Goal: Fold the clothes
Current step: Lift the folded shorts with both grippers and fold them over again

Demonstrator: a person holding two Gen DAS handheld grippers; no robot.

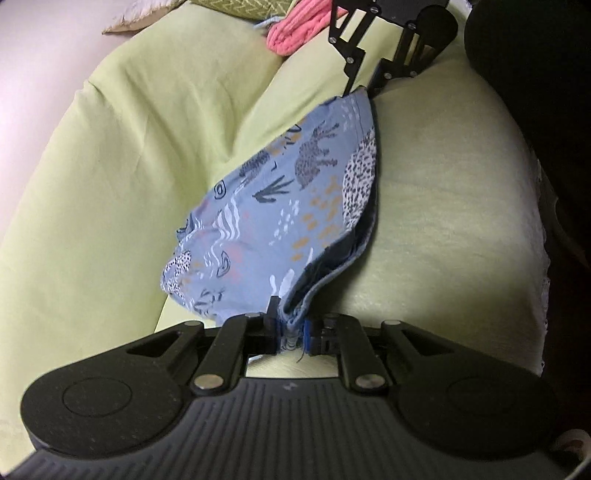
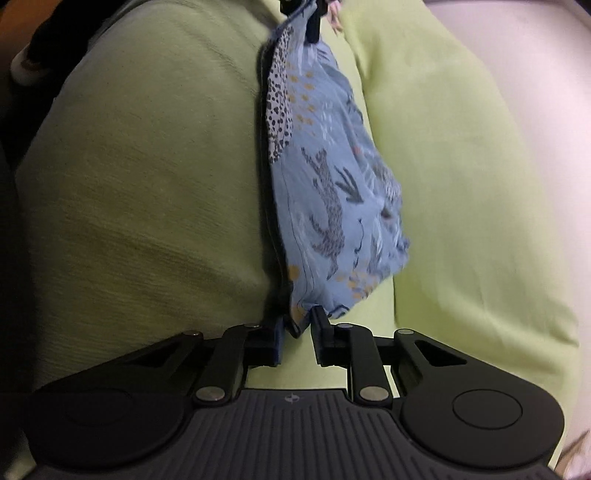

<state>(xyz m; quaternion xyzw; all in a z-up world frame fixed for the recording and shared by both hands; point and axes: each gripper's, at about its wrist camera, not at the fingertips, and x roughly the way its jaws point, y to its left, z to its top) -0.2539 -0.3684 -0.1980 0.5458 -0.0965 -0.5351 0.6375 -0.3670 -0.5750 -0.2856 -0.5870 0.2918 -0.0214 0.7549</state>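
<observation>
Together, we hold one garment between two grippers. Our left gripper (image 1: 291, 332) has its jaws pressed narrow on a bunched corner of the blue printed cloth (image 1: 280, 206), the fabric squeezed between the blue-faced pads. Our right gripper (image 2: 297, 332) stands with its jaws a little apart, the opposite corner of the same cloth (image 2: 325, 177) sitting between the fingers; the left finger touches the folded edge, and a sliver of green shows between the fabric and the right finger. From the left wrist view, the right gripper (image 1: 364, 88) pinches the far tip of the cloth, so we read it as holding.

Stretched between the two grips, the cloth hangs doubled over, its dark inner edge along one side, its printed face of spotted animals, leaves and orange dashes turned toward the other. It sags just above the green sofa cushion (image 1: 443, 192), over the crease where seat cushion meets the backrest (image 1: 129, 147).

Farther out in the left wrist view, a pink knitted item (image 1: 295, 29) lies at the top of the backrest, beside a patterned pillow (image 1: 229, 5).
</observation>
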